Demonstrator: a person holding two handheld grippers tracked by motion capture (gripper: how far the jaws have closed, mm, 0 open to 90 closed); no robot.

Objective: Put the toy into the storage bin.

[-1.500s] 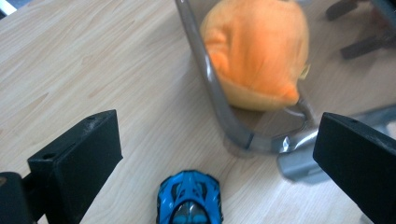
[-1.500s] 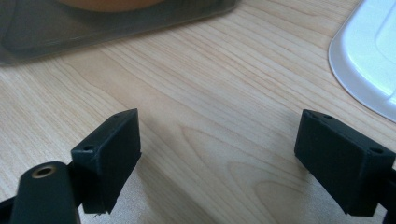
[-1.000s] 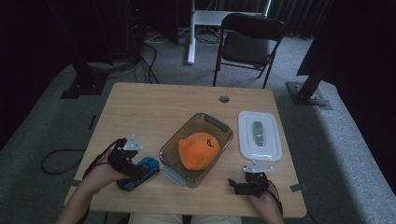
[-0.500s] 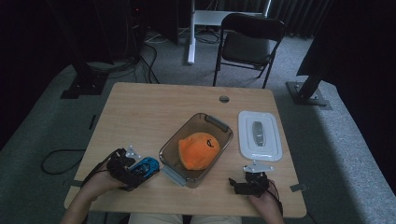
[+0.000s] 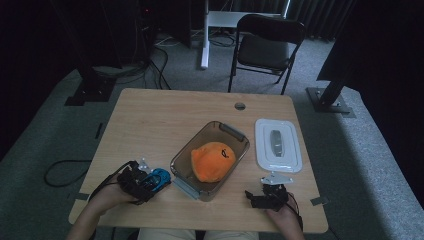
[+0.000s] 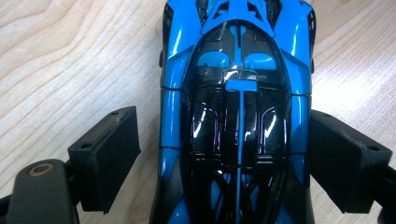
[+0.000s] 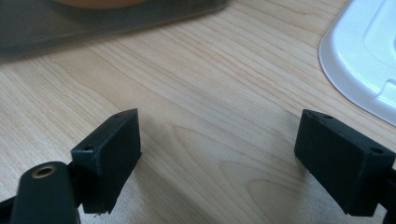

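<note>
A blue and black toy car (image 6: pixel 238 116) lies on the wooden table (image 5: pixel 165 125), near its front left (image 5: pixel 160 177). My left gripper (image 6: pixel 224 135) straddles it from above (image 5: pixel 144 181). Its jaws have just been closing. The right pad (image 6: pixel 341 158) is at the car's side, and a strip of table still shows between the left pad (image 6: pixel 109 154) and the car. My right gripper (image 7: pixel 219 140) stands open over bare wood near the front right (image 5: pixel 256 197), with nothing between its fingers.
A clear plastic container (image 5: pixel 231 132) holding an orange plush toy (image 5: pixel 213 160) sits mid-table, right of the car. Its white lid (image 5: pixel 278 145) lies further right and shows in the right gripper view (image 7: pixel 364 51). A folding chair (image 5: pixel 267 47) stands beyond the table.
My left hand has sunk down over the blue car, so the jaws now flank it, and they have narrowed. The right hand has stayed still.
</note>
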